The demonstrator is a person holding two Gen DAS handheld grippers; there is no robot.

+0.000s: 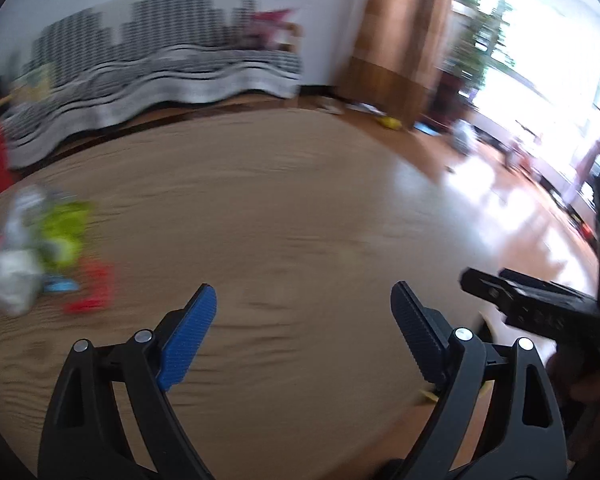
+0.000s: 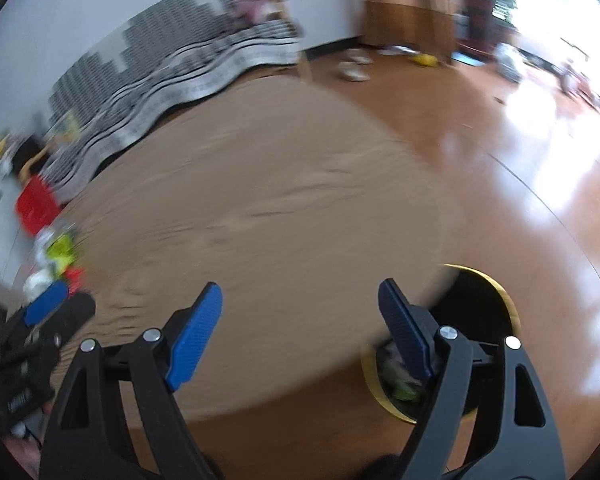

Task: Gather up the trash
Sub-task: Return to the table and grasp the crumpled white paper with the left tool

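A blurred heap of trash [image 1: 40, 248], white, lime-green and red wrappers, lies on the round wooden table [image 1: 280, 220] at the far left. My left gripper [image 1: 304, 332] is open and empty over the table's near part, well right of the heap. My right gripper [image 2: 300, 324] is open and empty over the table's near right edge. The heap shows in the right wrist view [image 2: 58, 258] at the far left, beside the left gripper's blue fingertip [image 2: 46, 302]. A black bin with a gold rim [image 2: 480, 336] stands on the floor under the table edge, with trash inside.
A striped sofa [image 1: 160, 76] stands behind the table. A red object [image 2: 36, 204] sits at the left. Slippers [image 2: 354, 70] and a yellow item [image 2: 426, 60] lie on the glossy wood floor [image 2: 540, 200]. The right gripper's body [image 1: 540, 308] shows at the right.
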